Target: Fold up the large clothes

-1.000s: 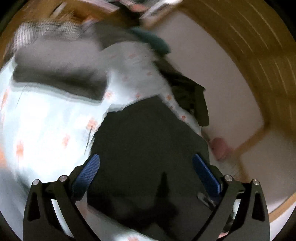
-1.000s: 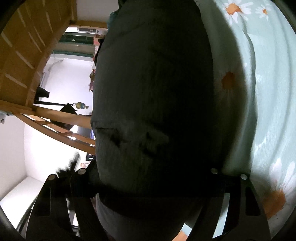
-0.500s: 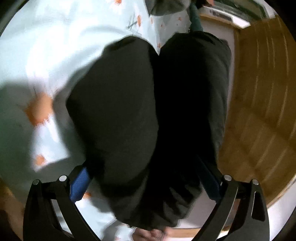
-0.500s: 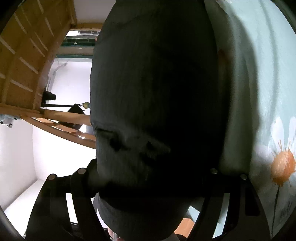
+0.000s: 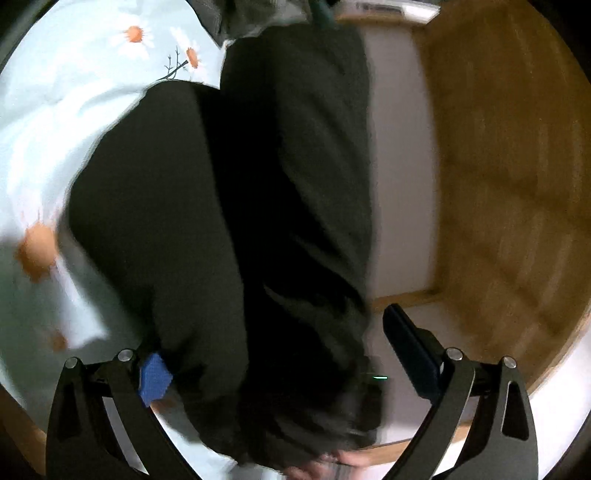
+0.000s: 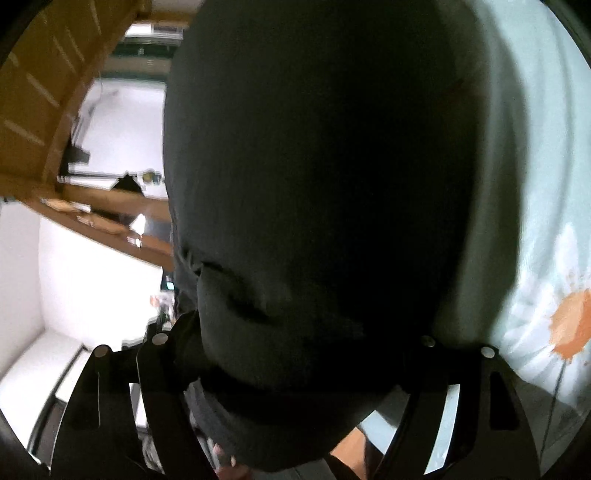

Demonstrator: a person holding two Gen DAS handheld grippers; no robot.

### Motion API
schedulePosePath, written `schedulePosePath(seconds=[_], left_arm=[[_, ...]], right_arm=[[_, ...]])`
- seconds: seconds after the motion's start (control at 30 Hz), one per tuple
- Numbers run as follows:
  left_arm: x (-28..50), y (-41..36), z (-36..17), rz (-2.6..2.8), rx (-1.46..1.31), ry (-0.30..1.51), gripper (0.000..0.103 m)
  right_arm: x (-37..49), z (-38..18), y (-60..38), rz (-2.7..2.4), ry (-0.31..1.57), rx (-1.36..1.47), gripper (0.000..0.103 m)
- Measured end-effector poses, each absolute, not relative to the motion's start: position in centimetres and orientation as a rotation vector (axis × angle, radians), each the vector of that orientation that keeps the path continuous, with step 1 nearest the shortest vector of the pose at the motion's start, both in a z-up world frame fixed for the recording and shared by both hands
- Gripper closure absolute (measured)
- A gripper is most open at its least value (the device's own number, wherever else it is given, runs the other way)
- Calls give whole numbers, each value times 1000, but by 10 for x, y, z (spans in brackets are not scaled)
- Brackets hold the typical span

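A thick, folded dark garment (image 5: 221, 221) lies on the edge of a pale daisy-print bed sheet (image 5: 55, 110), and its right half hangs past the edge. My left gripper (image 5: 273, 339) is open and straddles the garment's near end. Its left blue pad (image 5: 155, 376) is against the fabric, while the right pad (image 5: 410, 350) stands clear of it. In the right wrist view the same dark garment (image 6: 314, 184) fills the picture and covers both fingertips. My right gripper (image 6: 295, 332) is shut wide on this bulky bundle, with its pads hidden under the cloth.
Other grey clothes (image 5: 240, 22) lie at the far end of the bed. Beside the bed are a wooden panel (image 5: 498, 184) and a white surface (image 5: 399, 147). A wooden frame (image 6: 37, 92) and a white room show at the left. The daisy sheet (image 6: 546, 221) lies on the right.
The left gripper swung down from looking across the bed and now straddles the dark garment. The garment kept its place in the right gripper while the sheet slid past.
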State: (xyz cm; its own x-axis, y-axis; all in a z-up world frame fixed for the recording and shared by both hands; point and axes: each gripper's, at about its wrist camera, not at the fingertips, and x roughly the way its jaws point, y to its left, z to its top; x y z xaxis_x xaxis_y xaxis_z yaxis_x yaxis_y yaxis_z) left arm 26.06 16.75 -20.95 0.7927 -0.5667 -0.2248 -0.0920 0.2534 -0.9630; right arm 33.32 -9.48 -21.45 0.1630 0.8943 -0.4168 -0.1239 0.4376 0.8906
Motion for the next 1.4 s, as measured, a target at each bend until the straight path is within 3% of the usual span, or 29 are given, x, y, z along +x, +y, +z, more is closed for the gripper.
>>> schedulePosePath(seconds=[0.2,0.37,0.43,0.53,0.6,0.97,1.13,1.27,1.4], left_arm=[[290,171,-217,-367,-1276,718,6],[288,169,-220,-430,-1306,716,16],[295,167,-216,-430,-1284,715,19],[295,166,-201,-416,-1210,700,32],[293,166,-184,-410,-1147,679,39],[273,220,-56,-382,-1019,303,42],[248,256,0,-268,-989,76,42],[256,330,21,-129,-1030,-37,41],[287,404,-15,71,-1168,65,39]], right_arm=[[322,-220,-92,886,1175,893,26],[319,-225,-100,876,1079,1042,13],[316,-216,-90,840,1072,918,18],[310,-205,-86,832,1042,868,29],[307,-189,-83,851,999,840,32],[330,-42,-43,1064,748,594,38],[378,36,40,1292,678,463,38],[439,70,138,1471,723,373,38],[526,13,246,1478,1065,404,32]])
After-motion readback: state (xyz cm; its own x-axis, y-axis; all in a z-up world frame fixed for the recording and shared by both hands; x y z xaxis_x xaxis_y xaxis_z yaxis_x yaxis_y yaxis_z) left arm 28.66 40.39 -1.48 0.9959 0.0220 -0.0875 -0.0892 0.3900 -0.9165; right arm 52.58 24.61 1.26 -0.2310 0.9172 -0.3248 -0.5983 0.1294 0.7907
